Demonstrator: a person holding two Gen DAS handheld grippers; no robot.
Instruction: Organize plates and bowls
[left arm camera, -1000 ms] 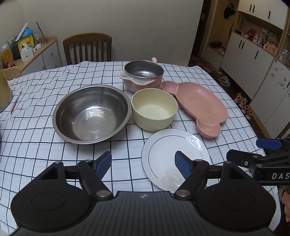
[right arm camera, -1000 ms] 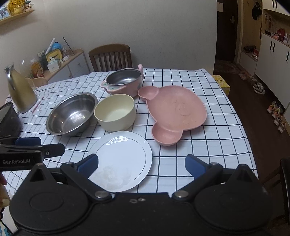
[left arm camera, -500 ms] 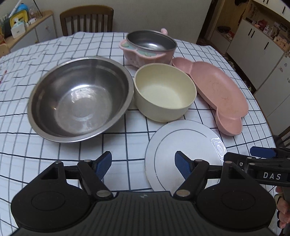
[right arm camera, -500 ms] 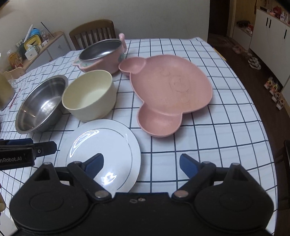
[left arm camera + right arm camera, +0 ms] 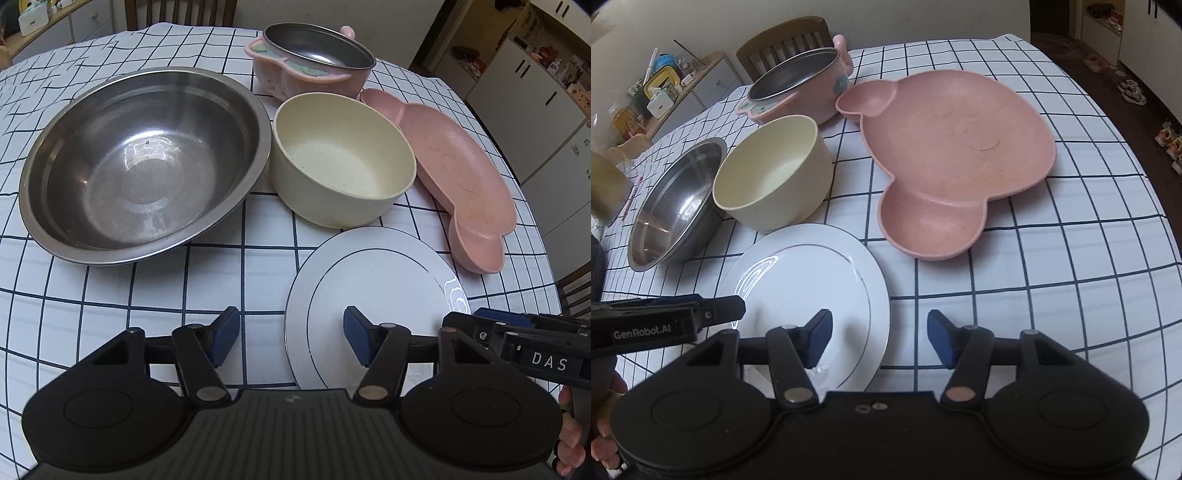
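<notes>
Left wrist view, both tools closing, empty, straddling white plate [image 5: 373, 280] rims.

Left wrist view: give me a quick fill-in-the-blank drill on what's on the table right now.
1. The cream bowl sits between the steel bowl and the ____ divided plate.
2. Both grippers straddle the rim of the ____ plate.
3. The cream bowl holds ____.
4. The tablecloth pattern is ____.

Answers: pink; white; nothing; checked
</notes>
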